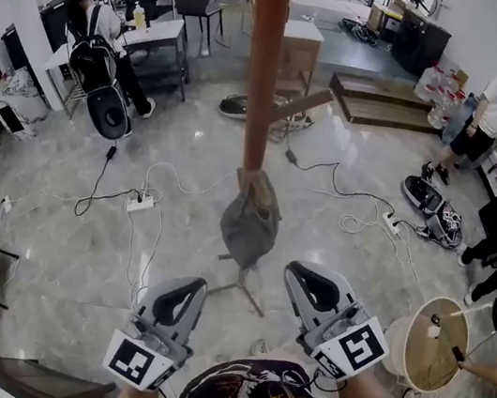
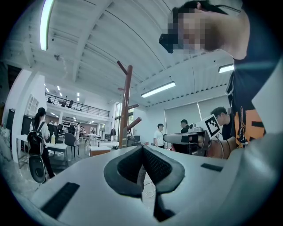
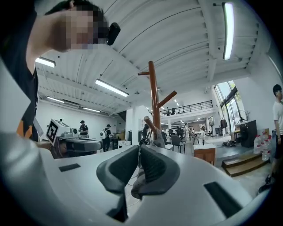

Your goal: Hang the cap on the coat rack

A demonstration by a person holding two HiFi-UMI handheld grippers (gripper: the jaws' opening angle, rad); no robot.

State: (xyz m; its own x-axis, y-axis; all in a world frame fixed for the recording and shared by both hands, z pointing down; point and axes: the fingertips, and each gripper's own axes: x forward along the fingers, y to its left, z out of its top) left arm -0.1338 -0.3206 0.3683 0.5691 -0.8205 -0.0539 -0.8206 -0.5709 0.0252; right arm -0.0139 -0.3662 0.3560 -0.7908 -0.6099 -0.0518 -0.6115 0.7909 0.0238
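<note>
Obs.: dark grey fabric cap (image 1: 248,227) hangs on a low peg of the tall brown wooden coat rack (image 1: 261,72). It lies against the pole and droops, well above the rack's feet.

Left gripper (image 1: 195,287): jaws together, nothing between them. It is level and points toward the rack, short of the cap and not touching it.

Right gripper (image 1: 297,273): jaws closed as well, pads meeting, empty. The cap shows just beyond its tips in the right gripper view, apart from them.

Progress (judgement): the hanging step looks done. The cap carries its own weight on the peg and neither gripper supports it. What is left, if anything, is to draw both grippers back and check that the cap sits securely. It hangs slack, so a knock to the pole could shake it off.

Containers: round beige tub (image 1: 412,329) on the floor at the right edge, with a bystander's hand over it. The inside looks brownish; contents cannot be made out. Nothing of the task is in it.
</note>
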